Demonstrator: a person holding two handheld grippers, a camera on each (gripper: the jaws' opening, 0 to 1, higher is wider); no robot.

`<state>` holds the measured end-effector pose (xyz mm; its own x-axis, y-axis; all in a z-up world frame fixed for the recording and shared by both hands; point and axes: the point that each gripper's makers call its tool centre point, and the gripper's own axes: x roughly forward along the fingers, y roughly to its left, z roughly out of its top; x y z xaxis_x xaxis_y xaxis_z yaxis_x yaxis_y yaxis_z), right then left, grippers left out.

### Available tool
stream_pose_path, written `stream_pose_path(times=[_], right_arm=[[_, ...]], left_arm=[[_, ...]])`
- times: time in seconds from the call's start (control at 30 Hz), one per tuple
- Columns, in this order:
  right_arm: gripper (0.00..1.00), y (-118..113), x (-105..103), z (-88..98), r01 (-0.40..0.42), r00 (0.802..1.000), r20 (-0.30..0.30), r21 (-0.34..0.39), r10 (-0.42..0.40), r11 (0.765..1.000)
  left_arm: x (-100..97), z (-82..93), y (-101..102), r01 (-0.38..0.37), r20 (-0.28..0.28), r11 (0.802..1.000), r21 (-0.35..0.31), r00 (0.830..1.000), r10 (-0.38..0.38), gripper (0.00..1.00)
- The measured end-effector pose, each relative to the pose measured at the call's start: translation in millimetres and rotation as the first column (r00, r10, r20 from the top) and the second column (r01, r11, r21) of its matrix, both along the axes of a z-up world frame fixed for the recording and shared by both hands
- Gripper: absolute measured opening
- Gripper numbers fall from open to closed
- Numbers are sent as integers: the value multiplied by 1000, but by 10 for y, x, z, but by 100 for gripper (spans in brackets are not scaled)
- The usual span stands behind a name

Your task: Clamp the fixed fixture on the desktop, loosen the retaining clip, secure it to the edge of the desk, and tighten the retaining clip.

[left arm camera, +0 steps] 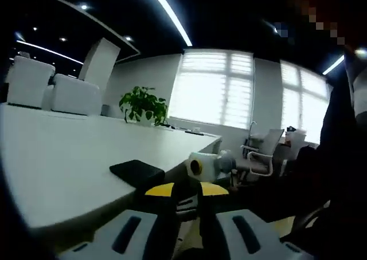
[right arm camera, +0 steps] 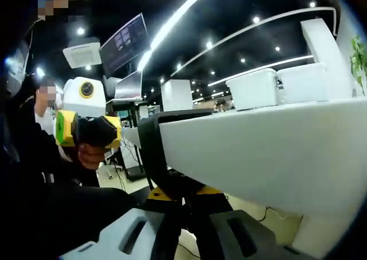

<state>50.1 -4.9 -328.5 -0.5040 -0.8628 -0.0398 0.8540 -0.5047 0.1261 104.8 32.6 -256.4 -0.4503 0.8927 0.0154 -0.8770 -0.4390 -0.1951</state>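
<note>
The black fixture (right arm camera: 157,157) is seated over the tabletop (right arm camera: 269,151) edge, gripped by the closed fingers of both the right gripper (right arm camera: 186,214) and left gripper (left arm camera: 186,214), and should be steadied while the clip is tightened.

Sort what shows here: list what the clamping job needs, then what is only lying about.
Job:
black clamp fixture, hooked over the desk edge
white desk
left claw, on the fixture's yellow-and-black part
right claw, also closed on it

Lying about:
potted plant
white storage boxes
office chair
hanging monitors
</note>
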Motion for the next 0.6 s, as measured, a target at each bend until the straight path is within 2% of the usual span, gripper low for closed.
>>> stream_pose_path(times=[0.17,0.23,0.3,0.4,0.47,0.53,0.6], right_arm=[[5,-11,-2,2,4,1000,2,-7,-4,1000],[5,-12,0,1,6,1000,1,-6,-6,1000],[5,-16,3,0,8,1000,-3,-8,-8,1000],[5,-17,2,2,11,1000,-6,-10,-11,1000],[7,-12,-1,1,20,1000,-12,-7,-20,1000],[17,9,0,-9,42,999,2,-8,-42,999],[27,72,24,1,100,995,7,-25,-100,995]], left_arm=[[-113,-21,38,11,2,1000,5,1000,-11,7],[-178,-39,0,0,-3,1000,2,1000,0,1],[-162,-35,-10,20,-8,1000,2,1000,-20,1],[-145,-37,-13,30,-65,999,-29,997,-32,1],[-138,-27,-24,42,-51,999,-20,998,-43,1],[-129,-20,-25,40,-47,999,-12,998,-41,1],[-122,-22,-22,40,-54,999,-10,998,-41,1]])
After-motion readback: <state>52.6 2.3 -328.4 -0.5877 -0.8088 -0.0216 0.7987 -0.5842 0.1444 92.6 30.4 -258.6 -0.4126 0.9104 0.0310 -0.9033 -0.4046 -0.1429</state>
